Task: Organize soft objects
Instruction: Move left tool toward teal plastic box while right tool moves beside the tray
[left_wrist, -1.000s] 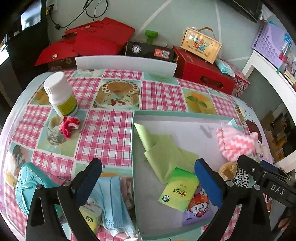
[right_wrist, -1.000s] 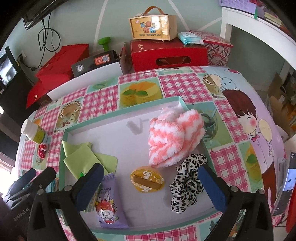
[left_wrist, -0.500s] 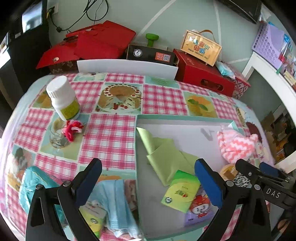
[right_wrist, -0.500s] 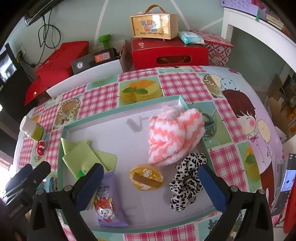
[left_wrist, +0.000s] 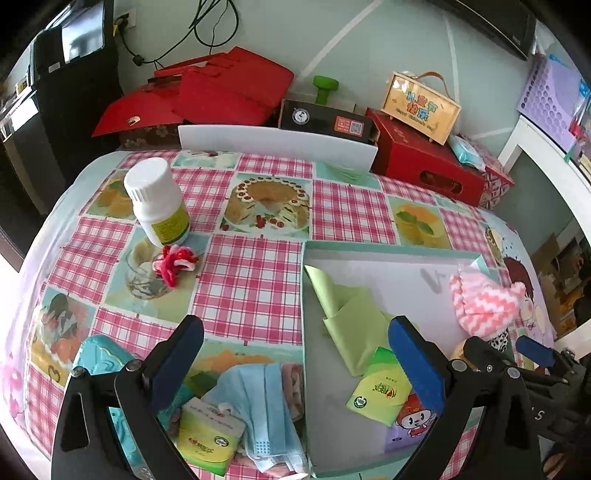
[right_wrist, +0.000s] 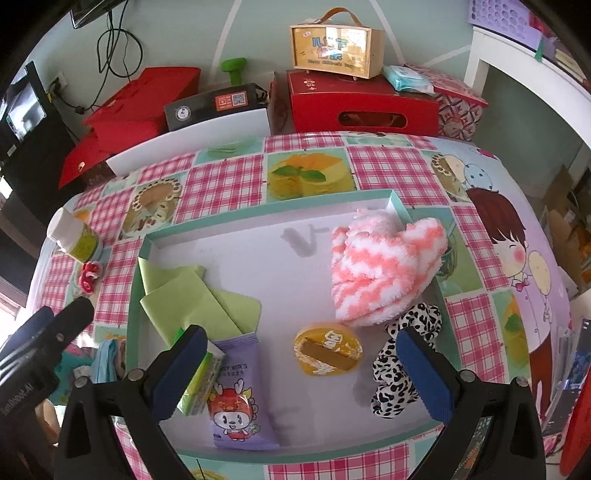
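Both grippers hang above a table covered with a pink checked cloth (left_wrist: 251, 280), and each has its blue-padded jaws spread wide with nothing between them. Seen from its own camera, the left gripper (left_wrist: 295, 354) sits over the left wall of a shallow teal-rimmed tray (left_wrist: 303, 295); the right gripper (right_wrist: 301, 365) is over the tray's near half. Inside the tray lie a folded green cloth (right_wrist: 192, 295) at the left, a purple pack of wipes (right_wrist: 236, 391) in front of it with a green tissue pack (left_wrist: 380, 391) just beside it, a round yellow packet (right_wrist: 327, 349) near the middle, a pink and white fluffy cloth (right_wrist: 380, 269) draped over the far right corner, and a leopard-print scrunchie (right_wrist: 402, 365) touching that cloth's lower edge. Outside the tray, near its left wall, a light blue face mask (left_wrist: 258, 398) lies in a small heap with another green tissue pack (left_wrist: 207, 439) and a teal pouch (left_wrist: 99, 360). Farther off stand a white bottle (left_wrist: 157, 201) and, just in front of it, a red and white yarn bundle (left_wrist: 175, 264).
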